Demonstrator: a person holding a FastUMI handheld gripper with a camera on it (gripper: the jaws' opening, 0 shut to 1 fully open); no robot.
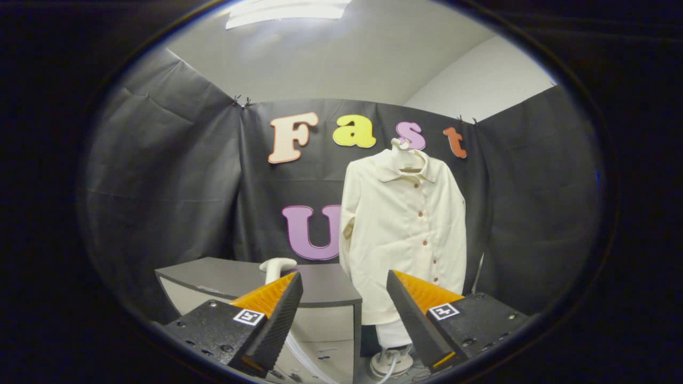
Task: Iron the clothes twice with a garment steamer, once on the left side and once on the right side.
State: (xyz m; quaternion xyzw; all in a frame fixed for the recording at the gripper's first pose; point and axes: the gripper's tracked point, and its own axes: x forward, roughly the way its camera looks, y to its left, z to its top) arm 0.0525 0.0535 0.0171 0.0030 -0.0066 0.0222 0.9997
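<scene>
camera rides gripper (344, 298), faces forward, level, toward shirt (405, 234) well beyond fingers

One shirt (404, 234) on one hanger (406, 154); one steamer handle (276, 266) on one tabletop (224, 277); one hose (299, 354); one stand base (390, 364); one tongs (344, 298) with two fingers (280, 314), spread apart and holding nothing.

My gripper (344, 298) sits low, fingers spread apart with nothing between them. Beyond the right finger, the shirt (405, 234) hangs on a hanger (406, 154) before the booth wall. Left of the shirt stands a table (235, 277), beyond my left finger. The steamer handle (276, 266) rises at the table's near edge, just past the left fingertip. A hose (304, 354) runs down between the fingers toward a base (392, 362) on the floor below the shirt.
</scene>
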